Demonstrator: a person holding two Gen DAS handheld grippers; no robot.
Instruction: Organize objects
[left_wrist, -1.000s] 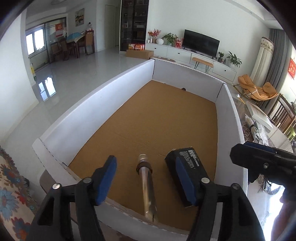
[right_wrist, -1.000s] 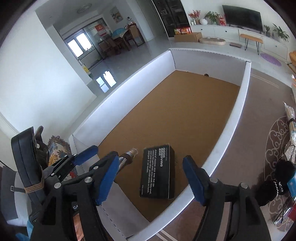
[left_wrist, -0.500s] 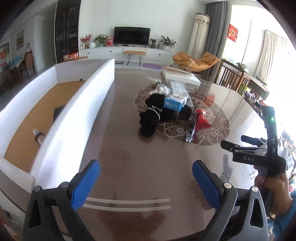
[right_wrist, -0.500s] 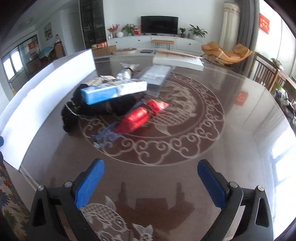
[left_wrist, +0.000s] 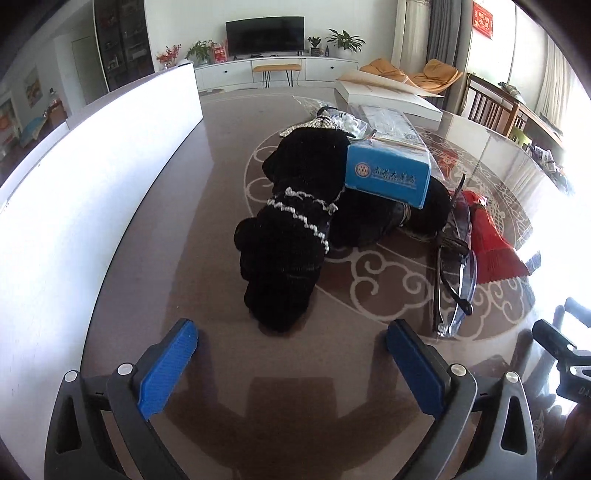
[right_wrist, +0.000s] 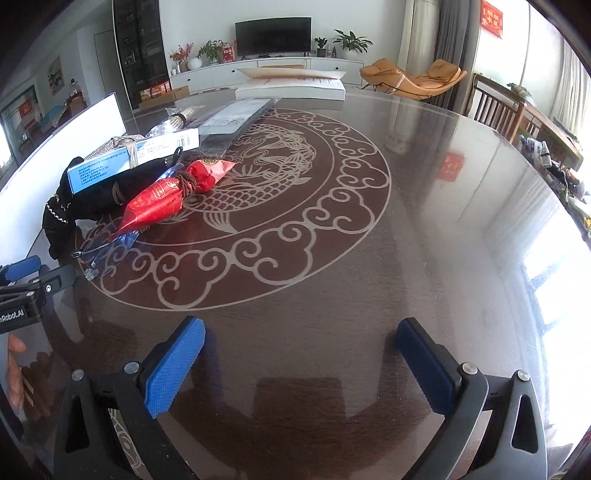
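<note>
A pile of objects lies on the dark round table (left_wrist: 221, 155). A black knitted garment with white trim (left_wrist: 291, 236) lies just ahead of my left gripper (left_wrist: 291, 354), which is open and empty. A blue box (left_wrist: 388, 173) rests on the garment. Clear glasses (left_wrist: 458, 258) and a red packet (left_wrist: 491, 240) lie to its right. My right gripper (right_wrist: 299, 354) is open and empty over bare table; the red packet (right_wrist: 173, 192), blue box (right_wrist: 136, 158) and glasses (right_wrist: 107, 251) lie to its far left.
The white wall of the big cardboard box (left_wrist: 92, 177) runs along the table's left side. A flat plastic sleeve (right_wrist: 236, 118), a bundle of sticks (right_wrist: 177, 120) and a white flat box (right_wrist: 291, 86) lie farther back. Chairs stand at the right.
Both grippers left the cardboard box, where a black box and a metal tube lay, and swung right over the table. The left one has closed in on the black garment.
</note>
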